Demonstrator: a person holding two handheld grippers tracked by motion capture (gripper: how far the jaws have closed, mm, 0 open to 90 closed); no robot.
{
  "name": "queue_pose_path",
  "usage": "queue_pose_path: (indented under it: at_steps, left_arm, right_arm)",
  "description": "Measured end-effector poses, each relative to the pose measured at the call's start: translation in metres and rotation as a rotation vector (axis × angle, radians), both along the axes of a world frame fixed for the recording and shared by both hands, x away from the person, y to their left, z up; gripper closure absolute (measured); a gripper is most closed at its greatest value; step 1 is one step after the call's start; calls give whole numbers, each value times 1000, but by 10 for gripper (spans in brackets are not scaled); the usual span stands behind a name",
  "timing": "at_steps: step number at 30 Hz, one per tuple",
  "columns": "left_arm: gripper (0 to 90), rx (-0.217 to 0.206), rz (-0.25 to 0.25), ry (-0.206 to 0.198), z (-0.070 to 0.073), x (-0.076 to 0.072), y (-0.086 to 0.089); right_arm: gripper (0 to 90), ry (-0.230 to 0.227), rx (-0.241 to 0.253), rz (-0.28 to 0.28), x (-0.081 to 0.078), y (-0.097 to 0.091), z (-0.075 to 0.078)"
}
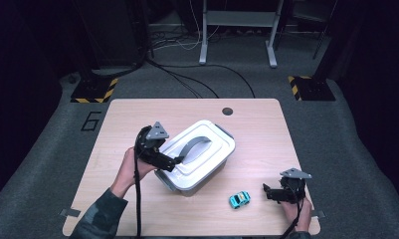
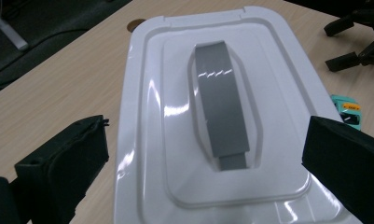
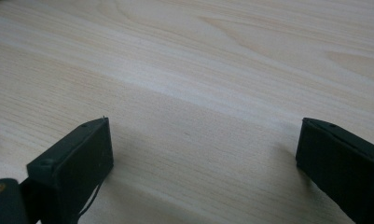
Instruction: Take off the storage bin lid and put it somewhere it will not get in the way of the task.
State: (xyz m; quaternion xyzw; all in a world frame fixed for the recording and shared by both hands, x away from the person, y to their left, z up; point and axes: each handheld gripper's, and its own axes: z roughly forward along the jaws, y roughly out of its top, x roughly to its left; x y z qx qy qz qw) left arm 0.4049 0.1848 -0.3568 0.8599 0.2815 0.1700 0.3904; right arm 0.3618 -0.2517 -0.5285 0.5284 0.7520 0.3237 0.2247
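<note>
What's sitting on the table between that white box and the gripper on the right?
A small turquoise toy car lies between the white box and the right gripper, seen in the high view.

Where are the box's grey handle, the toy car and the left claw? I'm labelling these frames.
grey handle (image 2: pixel 220 100), left gripper view, middle of the strap.
toy car (image 1: pixel 240 199), high view, its turquoise roof.
left claw (image 1: pixel 179 160), high view, midway between its open fingertips, over the lid.

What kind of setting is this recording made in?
Most likely a lab or recording studio rather than a home: a lone wooden table on grey carpet, hazard-striped stand bases, loose cables on the floor, dark surroundings.
</note>
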Motion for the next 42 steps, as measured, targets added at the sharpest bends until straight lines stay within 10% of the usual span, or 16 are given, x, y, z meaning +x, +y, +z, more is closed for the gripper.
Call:
queue_pose_path:
  at_steps: [9, 24, 42]
  left_arm:
    - [10, 48, -22, 23, -5, 14, -37]
    - [640, 46, 44, 71, -21, 32, -54]
    - [667, -6, 57, 59, -18, 29, -56]
  right_arm:
    - [34, -1, -4, 4, 0, -1, 0]
    - [43, -3, -3, 8, 0, 0, 0]
    - [46, -3, -4, 9, 0, 0, 0]
